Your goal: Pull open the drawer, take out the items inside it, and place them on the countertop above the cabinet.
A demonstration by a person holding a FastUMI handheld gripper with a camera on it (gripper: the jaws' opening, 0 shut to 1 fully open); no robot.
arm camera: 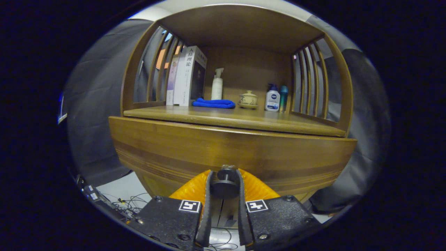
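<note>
While the wooden cabinet (pixel 230 104) rises ahead of the gripper, its countertop (pixel 240 120) runs across above the drawer (pixel 216 150), whose wide front looks pushed in or nearly so. Along the back of that countertop stand 2 or 3 upright books (pixel 186 76), a white spray bottle (pixel 217 84), a folded blue cloth (pixel 214 103), a lidded cup on a saucer (pixel 248 99), a white pump bottle (pixel 272 98) and a teal bottle (pixel 283 98). Low on the drawer front, the gripper (pixel 224 174) has its 2 fingers (pixel 207 195) clamped against either side of the dark round knob (pixel 225 184).
</note>
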